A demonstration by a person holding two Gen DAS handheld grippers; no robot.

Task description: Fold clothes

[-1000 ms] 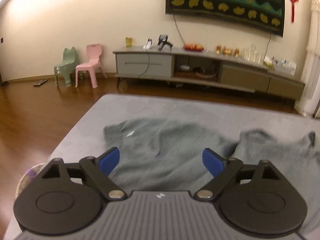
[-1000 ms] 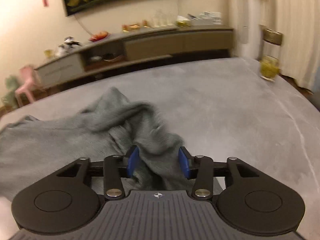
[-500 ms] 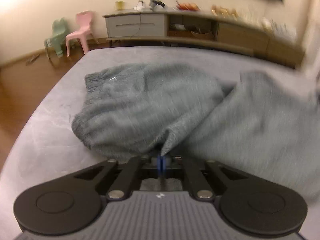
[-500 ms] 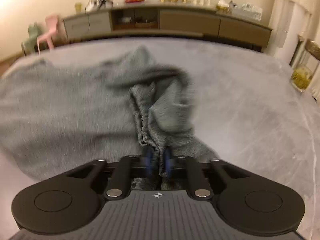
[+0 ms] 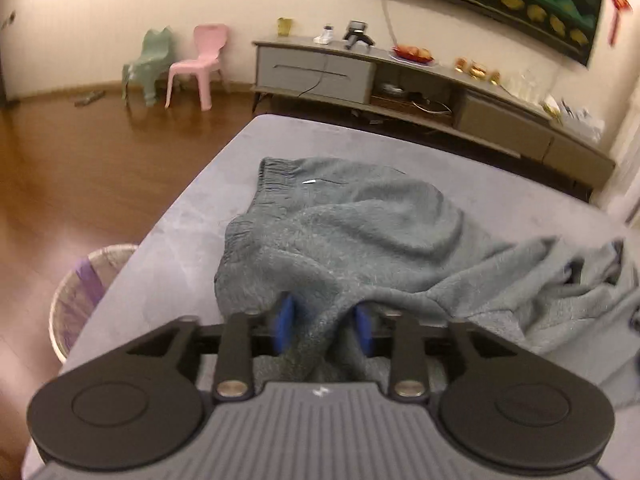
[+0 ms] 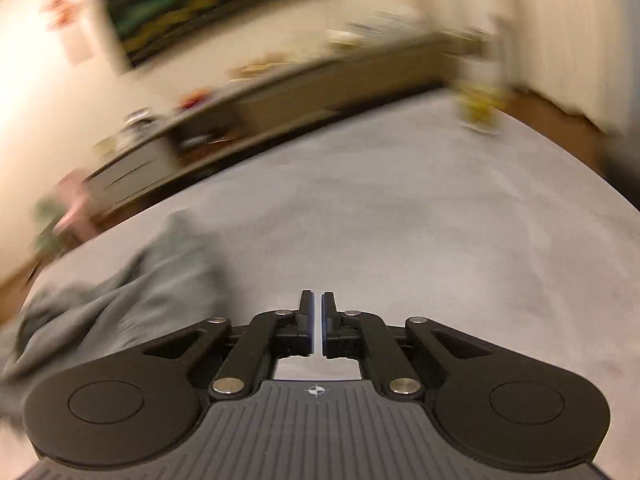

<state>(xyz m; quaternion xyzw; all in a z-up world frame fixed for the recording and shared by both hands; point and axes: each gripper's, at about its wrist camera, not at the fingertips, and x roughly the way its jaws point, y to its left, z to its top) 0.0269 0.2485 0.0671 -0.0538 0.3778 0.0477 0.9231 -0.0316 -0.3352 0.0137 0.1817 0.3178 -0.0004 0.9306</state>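
Note:
A grey fleece garment [image 5: 352,236] lies rumpled on the grey table [image 5: 192,216], its elastic waistband toward the far left. My left gripper [image 5: 322,328] has its blue pads partly open, with a fold of the garment bunched loosely between them. In the blurred right wrist view, my right gripper [image 6: 318,312] is shut with nothing in it, over bare table [image 6: 400,220]. The garment [image 6: 120,304] lies to its left, apart from the fingers.
A wicker basket [image 5: 80,292] stands on the wooden floor by the table's left edge. A long TV cabinet [image 5: 420,92] and two small chairs [image 5: 192,64] stand by the far wall. A jar [image 6: 480,108] stands at the table's far right.
My left gripper has opened from pinched shut, the fabric still between the pads. My right gripper has let go of the garment, shut, and swung right over bare table.

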